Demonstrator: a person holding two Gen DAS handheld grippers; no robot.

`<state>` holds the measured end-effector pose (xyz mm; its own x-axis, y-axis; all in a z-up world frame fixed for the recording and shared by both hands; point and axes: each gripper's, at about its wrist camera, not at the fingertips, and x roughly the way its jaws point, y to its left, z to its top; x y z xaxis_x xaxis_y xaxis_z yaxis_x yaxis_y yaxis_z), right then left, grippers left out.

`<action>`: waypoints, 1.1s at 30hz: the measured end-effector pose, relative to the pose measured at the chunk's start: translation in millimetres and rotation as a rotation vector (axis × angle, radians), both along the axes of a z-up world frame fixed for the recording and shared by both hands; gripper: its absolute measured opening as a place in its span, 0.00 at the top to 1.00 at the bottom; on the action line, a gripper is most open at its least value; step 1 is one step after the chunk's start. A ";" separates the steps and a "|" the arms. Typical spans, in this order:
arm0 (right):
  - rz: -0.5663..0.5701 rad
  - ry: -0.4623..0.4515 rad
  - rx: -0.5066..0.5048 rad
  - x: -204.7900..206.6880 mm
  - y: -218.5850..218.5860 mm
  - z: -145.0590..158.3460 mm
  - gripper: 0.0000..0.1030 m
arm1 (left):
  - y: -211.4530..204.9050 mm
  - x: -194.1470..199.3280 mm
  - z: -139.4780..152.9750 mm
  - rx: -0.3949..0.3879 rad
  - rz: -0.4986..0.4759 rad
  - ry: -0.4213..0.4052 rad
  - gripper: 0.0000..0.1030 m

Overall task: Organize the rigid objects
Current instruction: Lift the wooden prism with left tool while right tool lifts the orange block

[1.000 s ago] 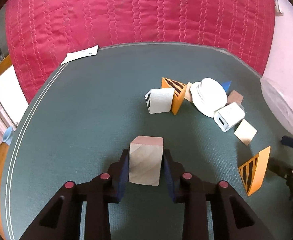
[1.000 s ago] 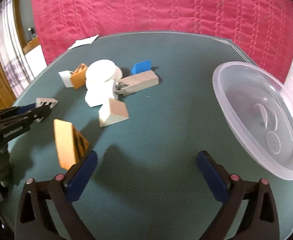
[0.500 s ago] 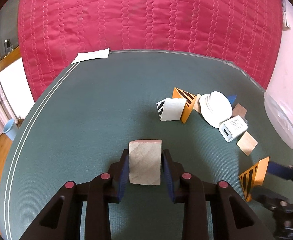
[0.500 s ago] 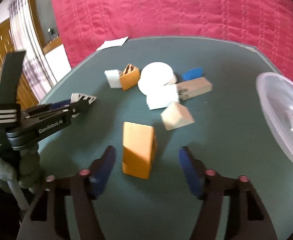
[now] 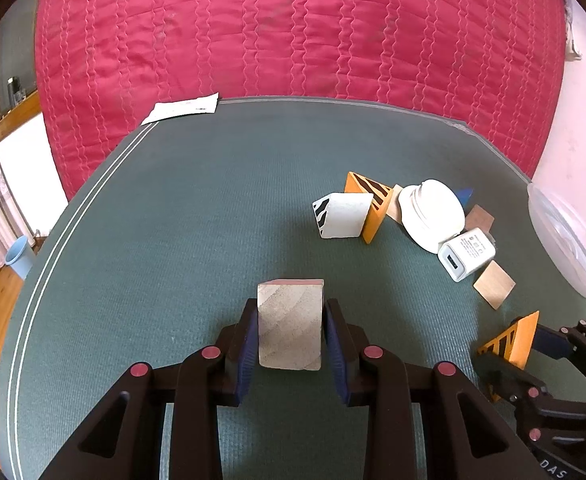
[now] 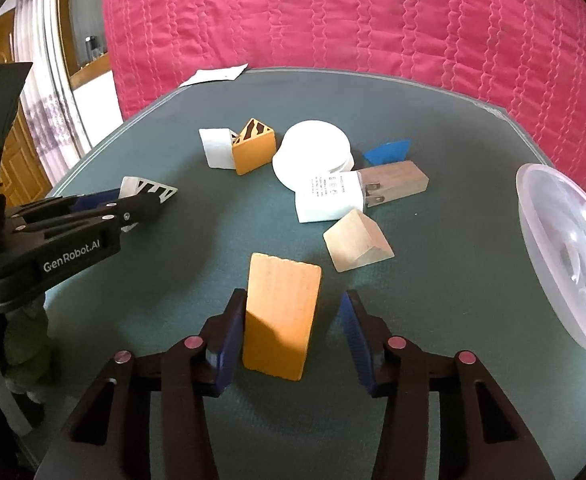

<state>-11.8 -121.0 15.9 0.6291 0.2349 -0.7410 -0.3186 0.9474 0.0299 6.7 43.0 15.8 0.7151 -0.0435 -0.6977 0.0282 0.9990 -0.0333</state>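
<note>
My left gripper [image 5: 289, 330] is shut on a pale wooden block [image 5: 289, 326] just above the green mat; the right wrist view shows that block's zebra-striped white end [image 6: 145, 188] past the left gripper [image 6: 149, 200]. My right gripper [image 6: 289, 320] is open around an orange wooden wedge [image 6: 279, 320]: the left pad touches it, the right pad stands apart. The same wedge [image 5: 511, 338] shows striped in the left wrist view. A pile lies beyond: white round box [image 6: 313, 154], white charger [image 6: 327, 198], plain wooden wedge [image 6: 357, 246], brown block [image 6: 397, 180], blue piece [image 6: 387, 152], orange striped wedge [image 6: 253, 152], white block [image 6: 215, 152].
A clear plastic bowl [image 6: 565, 256] stands tilted at the right table edge. A red quilted cover [image 5: 293, 40] hangs behind the table. A white paper [image 5: 181, 108] lies at the far left edge. A blue cup [image 5: 19, 254] stands beyond the table's left side.
My right gripper has swung left and moved up to the orange wedge, so that it now straddles it, and has narrowed. My left gripper keeps the wooden block and has shifted slightly.
</note>
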 end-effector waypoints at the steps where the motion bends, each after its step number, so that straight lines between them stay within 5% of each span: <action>1: -0.005 0.000 0.004 1.4 -1.6 0.4 0.59 | -0.9 -0.1 -0.2 0.001 0.000 0.001 0.68; 3: -0.014 0.001 0.020 2.4 -6.1 0.7 0.68 | -2.1 -0.9 -0.7 0.002 -0.001 0.001 0.68; 12: -0.020 0.009 0.122 -2.2 -24.8 5.3 0.68 | -3.4 -0.9 -0.7 -0.003 -0.007 0.004 0.68; 33: -0.054 -0.002 0.178 -13.6 -48.5 9.2 0.68 | -5.2 0.4 -0.8 0.016 0.024 0.016 0.68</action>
<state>-25.4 -169.5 25.1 0.6458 0.3277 -0.6896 -0.2675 0.9431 0.1976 7.2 37.8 15.0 0.7044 -0.0152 -0.7096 0.0042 0.9998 -0.0173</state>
